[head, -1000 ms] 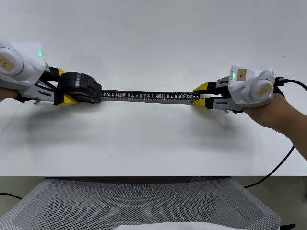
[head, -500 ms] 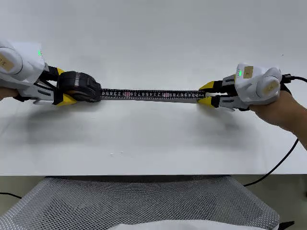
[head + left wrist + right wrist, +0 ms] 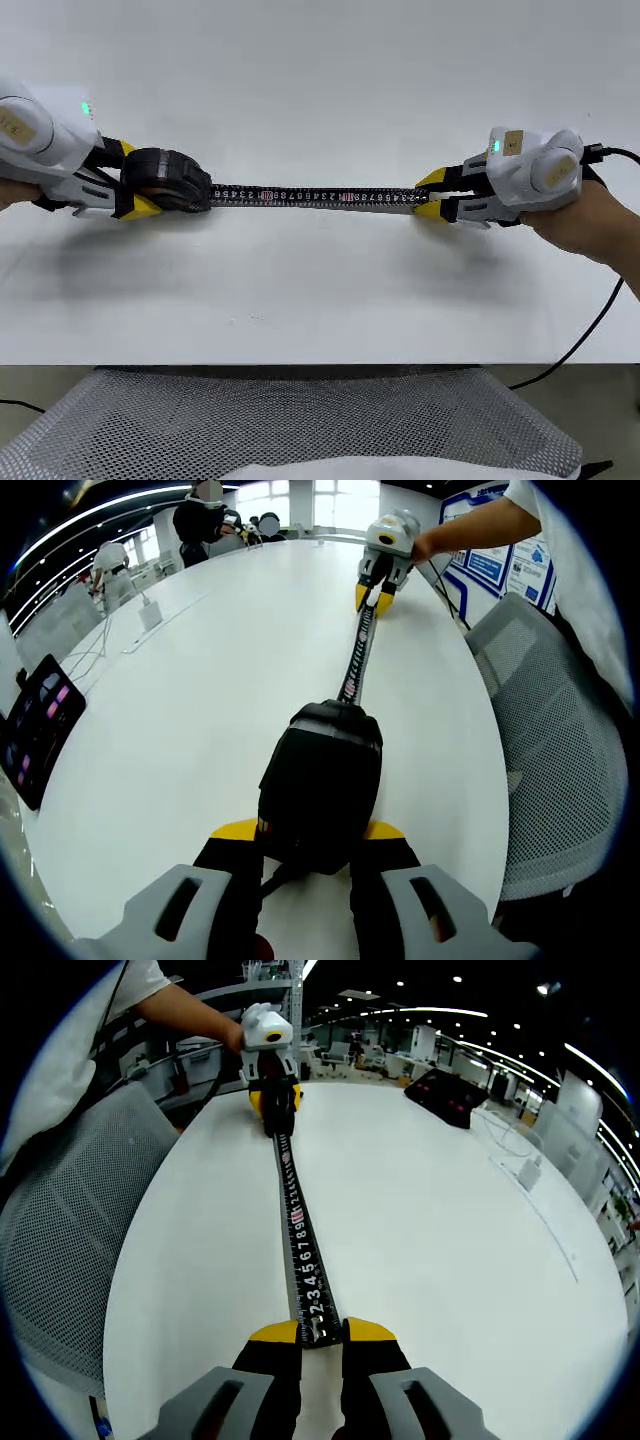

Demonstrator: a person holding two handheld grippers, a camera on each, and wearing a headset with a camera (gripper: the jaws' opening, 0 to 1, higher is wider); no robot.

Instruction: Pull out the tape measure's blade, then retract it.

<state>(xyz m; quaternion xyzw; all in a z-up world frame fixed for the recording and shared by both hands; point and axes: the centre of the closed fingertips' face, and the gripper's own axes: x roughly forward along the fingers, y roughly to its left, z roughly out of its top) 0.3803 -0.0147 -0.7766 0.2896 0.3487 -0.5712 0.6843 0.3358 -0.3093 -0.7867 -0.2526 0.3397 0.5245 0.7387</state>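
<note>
A black tape measure case (image 3: 166, 181) sits at the left of the white table (image 3: 320, 290), with my left gripper (image 3: 128, 180) shut on it; up close the case (image 3: 320, 780) sits between the yellow-tipped jaws. Its black blade (image 3: 315, 196) with white numbers runs right, just above the tabletop. My right gripper (image 3: 428, 196) is shut on the blade's end. In the right gripper view the blade (image 3: 300, 1240) stretches away to the case (image 3: 274, 1100), and the jaws pinch its tip (image 3: 320, 1332). The right gripper (image 3: 380, 572) appears far off in the left gripper view.
A grey mesh chair (image 3: 300, 425) stands at the table's near edge. A black cable (image 3: 590, 330) trails from the right hand off the table. Other desks, a dark tablet (image 3: 35, 725) and people (image 3: 205, 515) lie beyond the far side.
My right gripper has moved right and slightly up with the blade's end, so more blade is out. The left gripper and case have stayed put.
</note>
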